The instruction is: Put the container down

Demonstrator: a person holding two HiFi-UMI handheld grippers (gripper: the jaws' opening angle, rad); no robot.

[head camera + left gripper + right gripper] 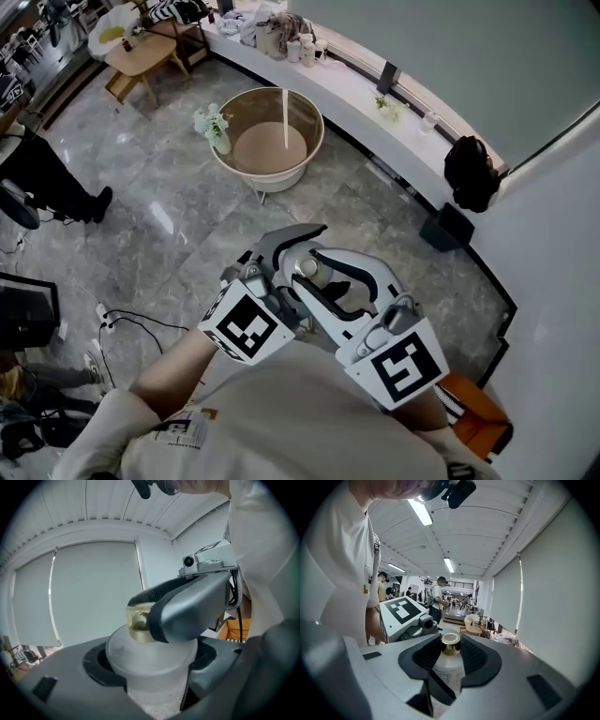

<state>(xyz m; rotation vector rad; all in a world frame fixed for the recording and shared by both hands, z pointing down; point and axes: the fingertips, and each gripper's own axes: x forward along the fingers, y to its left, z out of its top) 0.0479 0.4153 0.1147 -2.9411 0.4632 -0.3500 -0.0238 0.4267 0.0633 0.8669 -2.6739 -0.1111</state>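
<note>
Holding one container (pixel 151 667) between both claws, clear of the floor (pixel 187 216) and close in front of my chest.

Left claw (pixel 149 681): jaws closed on the frosted lower body of the container, dark pads pressed against either side.

Right claw (pixel 451 660): jaws closed higher up, with ribbed dark pads (pixel 424 656) gripping at the neck and the gold cap (pixel 451 639). In the left gripper view, one grey jaw of this claw crosses in front of the cap and hides about half of it.

Container: upright in the right gripper view, white, with fine print on the body that is too small to read.

Head view: the two claws meet from opposite sides, with the left marker cube (pixel 246 323) and right marker cube (pixel 403 361) nearest my body. The container is almost wholly hidden between the jaws.

Surroundings: ahead on the grey marbled floor, well apart from the claws, stands a round basin (pixel 268 141) with a pale stick leaning inside. A small bunch of flowers (pixel 214 127) sits just beside its left rim. A curved white tabletop (pixel 352 89) runs behind the basin, with a black bag (pixel 469 173) on its right end. Cables (pixel 131 323) lie on the floor at lower left.
</note>
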